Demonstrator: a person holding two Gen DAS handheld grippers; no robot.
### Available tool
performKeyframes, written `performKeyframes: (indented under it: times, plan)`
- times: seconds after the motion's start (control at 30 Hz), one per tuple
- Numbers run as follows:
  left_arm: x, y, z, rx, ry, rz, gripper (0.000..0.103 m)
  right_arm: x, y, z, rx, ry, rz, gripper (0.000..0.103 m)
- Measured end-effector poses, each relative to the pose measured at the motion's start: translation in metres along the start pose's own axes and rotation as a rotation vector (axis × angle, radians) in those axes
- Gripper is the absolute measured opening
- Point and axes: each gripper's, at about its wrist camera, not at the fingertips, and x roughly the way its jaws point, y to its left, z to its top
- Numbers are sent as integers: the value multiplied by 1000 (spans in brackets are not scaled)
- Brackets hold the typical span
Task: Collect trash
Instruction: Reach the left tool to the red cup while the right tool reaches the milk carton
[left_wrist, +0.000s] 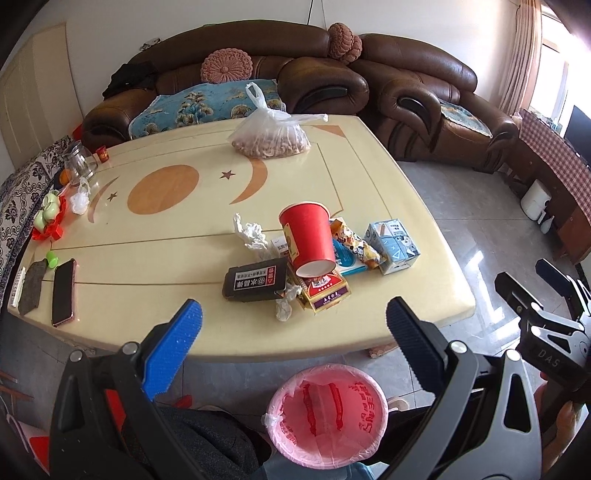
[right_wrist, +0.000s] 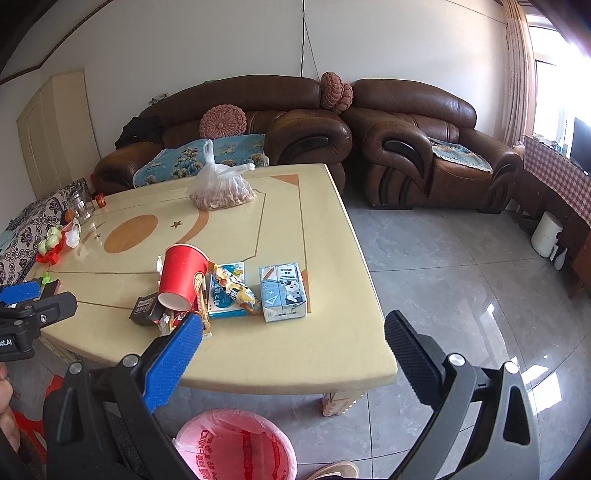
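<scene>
Left wrist view: both grippers gape empty over a cream table (left_wrist: 369, 177) strewn with trash, brown sofa (left_wrist: 258, 70) behind.

We are seeing bare counter (left_wrist: 177, 254) lying open left of the cup (left_wrist: 308, 238); cartons (left_wrist: 393, 245) and wrappers (left_wrist: 356, 242) are crowding its right side.
</scene>
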Motion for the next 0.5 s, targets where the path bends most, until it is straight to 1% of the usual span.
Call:
performKeyframes:
  times: [0.27, 0.5]
  plan:
    - [45, -9, 21, -2, 58, 3, 98, 49, -4, 15, -20, 35, 9, 96]
    - [91, -10, 35, -13, 120, 14, 98, 99, -4, 19, -36, 80, 8, 96]
